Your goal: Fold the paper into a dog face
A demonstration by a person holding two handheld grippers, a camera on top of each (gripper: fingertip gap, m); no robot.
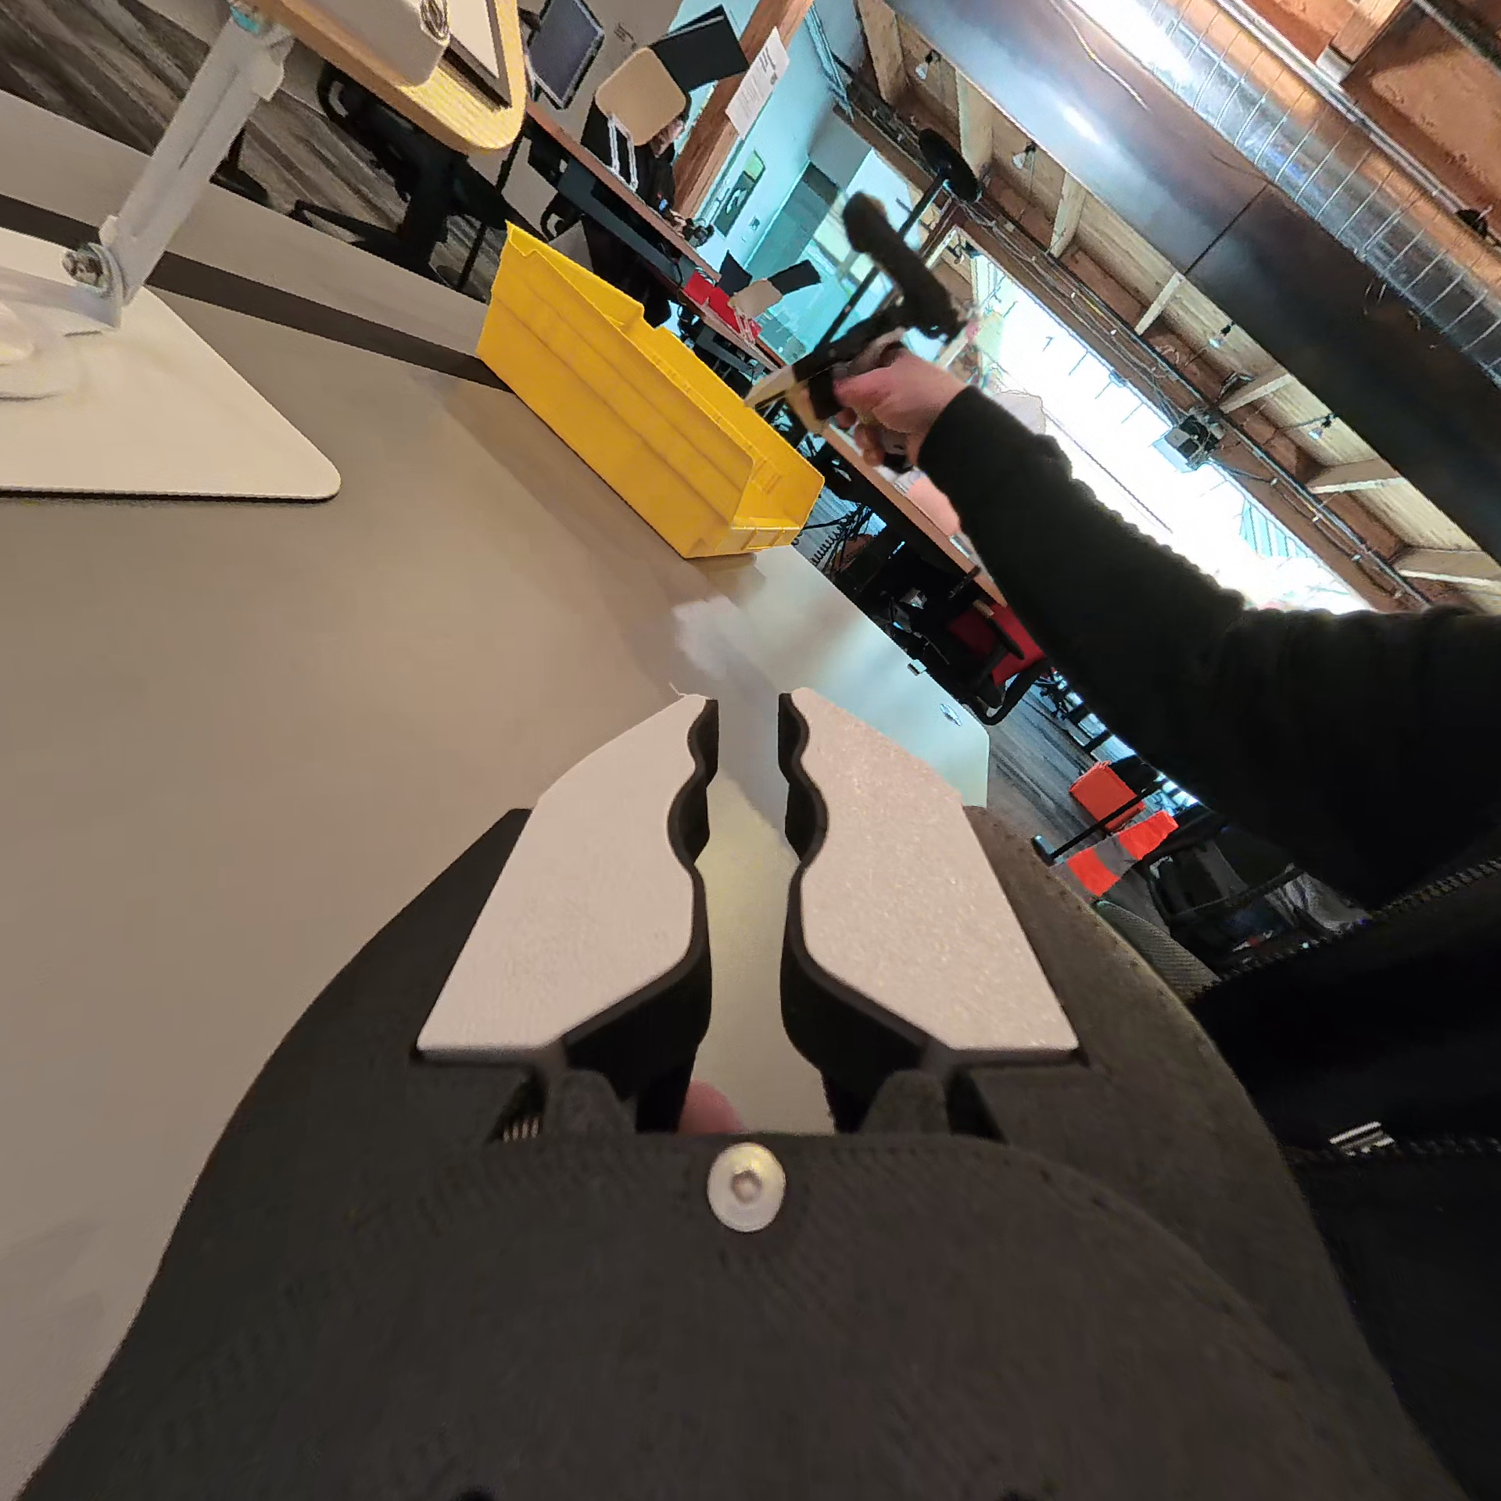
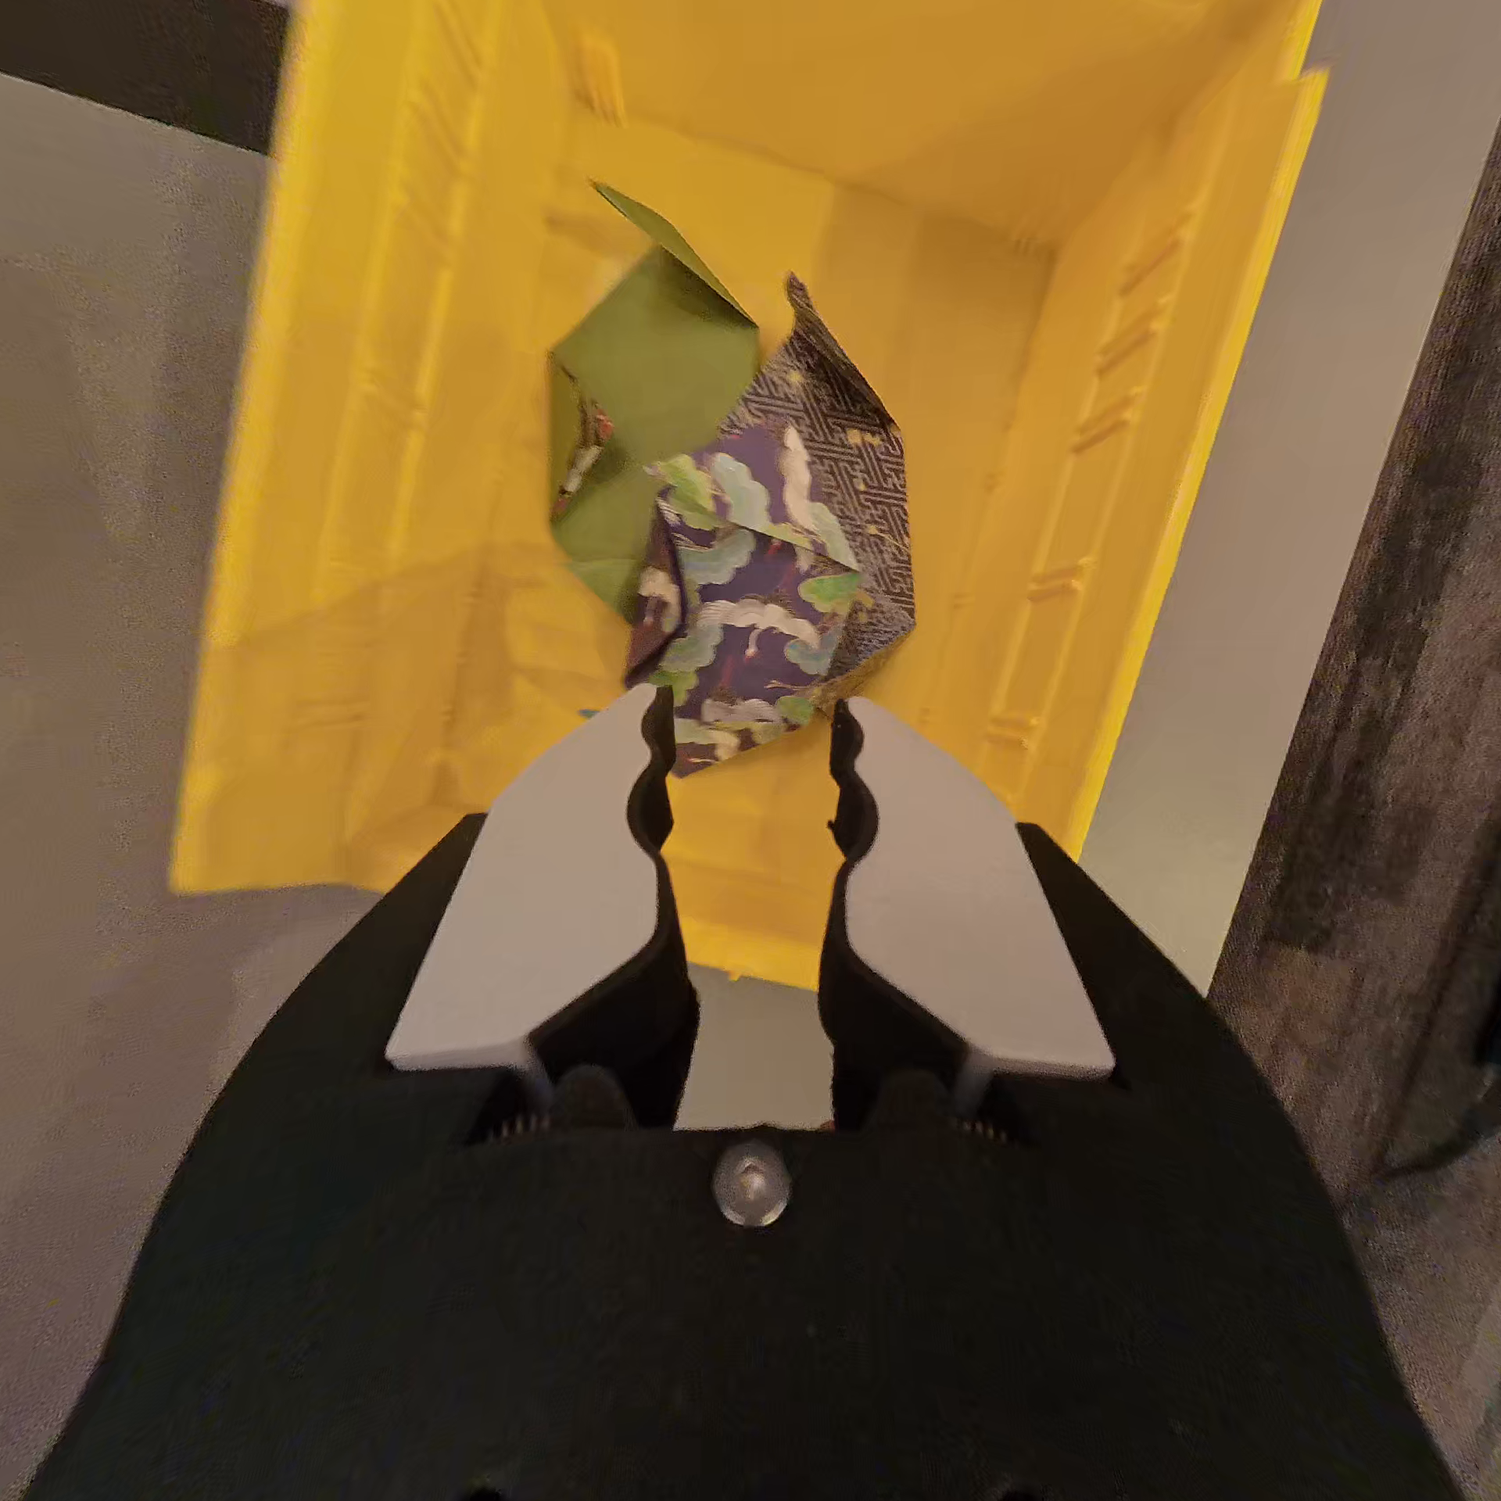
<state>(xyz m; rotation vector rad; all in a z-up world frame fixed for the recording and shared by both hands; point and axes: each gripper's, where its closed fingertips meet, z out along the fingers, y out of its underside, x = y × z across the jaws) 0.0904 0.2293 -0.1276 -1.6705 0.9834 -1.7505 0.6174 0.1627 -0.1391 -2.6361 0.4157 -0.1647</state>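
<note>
A folded purple patterned paper (image 2: 763, 585) and a folded green paper (image 2: 642, 390) are inside the yellow bin (image 2: 365, 487). My right gripper (image 2: 751, 702) is open above the bin. The purple paper's lower tip lies between its fingertips, against the left finger (image 2: 568, 853), and is not pinched. In the left wrist view a hand holds the right gripper (image 1: 792, 386) over the far end of the yellow bin (image 1: 642, 406). My left gripper (image 1: 749, 707) hovers low over the grey table (image 1: 325, 650), its jaws a narrow gap apart and empty.
A white stand base (image 1: 162, 422) with a slanted arm sits at the table's left. The person's black sleeve (image 1: 1178, 650) crosses the right side. The table's edge runs just right of the bin, with dark carpet (image 2: 1381, 731) beyond. Tip to tip, the grippers are about 55 centimetres apart. The white stand base (image 1: 162, 422) is about 30 centimetres from my left fingertips.
</note>
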